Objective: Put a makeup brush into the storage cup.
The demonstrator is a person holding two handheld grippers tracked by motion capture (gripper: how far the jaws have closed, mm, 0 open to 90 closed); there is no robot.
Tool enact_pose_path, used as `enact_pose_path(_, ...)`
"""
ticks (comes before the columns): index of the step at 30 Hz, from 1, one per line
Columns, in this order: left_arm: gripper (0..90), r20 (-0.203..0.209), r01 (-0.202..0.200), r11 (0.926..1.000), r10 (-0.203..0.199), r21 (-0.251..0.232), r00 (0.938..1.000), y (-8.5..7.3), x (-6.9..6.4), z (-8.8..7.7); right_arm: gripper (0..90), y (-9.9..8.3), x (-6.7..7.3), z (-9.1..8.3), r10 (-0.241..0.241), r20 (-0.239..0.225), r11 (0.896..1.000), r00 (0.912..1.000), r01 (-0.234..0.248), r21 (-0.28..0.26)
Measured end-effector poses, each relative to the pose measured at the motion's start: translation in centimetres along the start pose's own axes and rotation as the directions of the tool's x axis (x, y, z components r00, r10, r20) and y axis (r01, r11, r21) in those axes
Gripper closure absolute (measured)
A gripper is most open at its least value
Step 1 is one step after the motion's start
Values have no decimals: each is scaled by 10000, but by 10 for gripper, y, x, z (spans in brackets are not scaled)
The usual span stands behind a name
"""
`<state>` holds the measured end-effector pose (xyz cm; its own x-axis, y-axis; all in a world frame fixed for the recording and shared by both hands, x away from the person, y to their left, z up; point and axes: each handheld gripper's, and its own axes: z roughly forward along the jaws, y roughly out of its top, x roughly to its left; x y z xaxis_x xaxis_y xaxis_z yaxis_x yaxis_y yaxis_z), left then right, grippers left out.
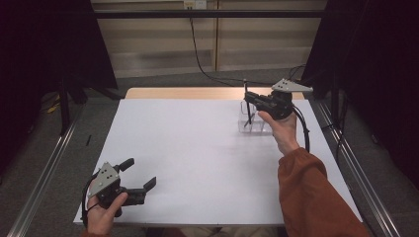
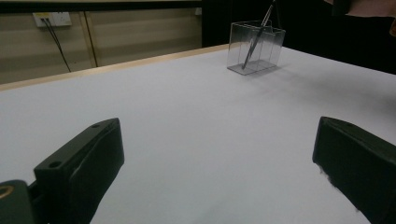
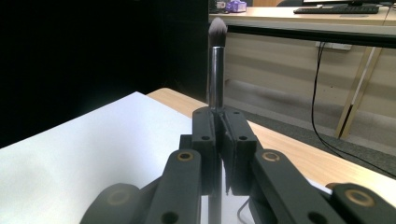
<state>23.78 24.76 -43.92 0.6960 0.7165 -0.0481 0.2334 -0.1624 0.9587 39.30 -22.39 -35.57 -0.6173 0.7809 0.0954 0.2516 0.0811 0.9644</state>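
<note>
Right gripper holds a makeup brush above the clear holder; left gripper rests open.

In the high view, the right gripper (image 1: 249, 97) sits in the upper right of the frame, its jaws closed tight on the thin makeup brush (image 1: 245, 101), which stands upright with its lower end inside the clear plastic holder (image 1: 254, 124) on the white table (image 1: 197, 148). In the right gripper view the brush (image 3: 216, 70) rises from between the closed jaws at the centre, bristles on top. The left gripper (image 1: 141, 177) is at the lower left of the high view, its jaws wide apart and holding nothing. In the left gripper view the holder (image 2: 257, 46) stands at the upper right.
</note>
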Motion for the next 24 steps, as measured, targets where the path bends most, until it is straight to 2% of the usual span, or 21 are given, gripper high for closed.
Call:
enact_pose_path(13, 21, -16, 11, 10000, -11, -3, 10000, 0, 1, 0, 840, 9, -10, 18, 74, 380, 10000, 9993, -73, -39)
enact_pose_path(24, 21, 26, 51, 10000, -51, -27, 10000, 0, 1, -1, 840, 13, -11, 33, -166, 520, 9998, 9985, 160, 132)
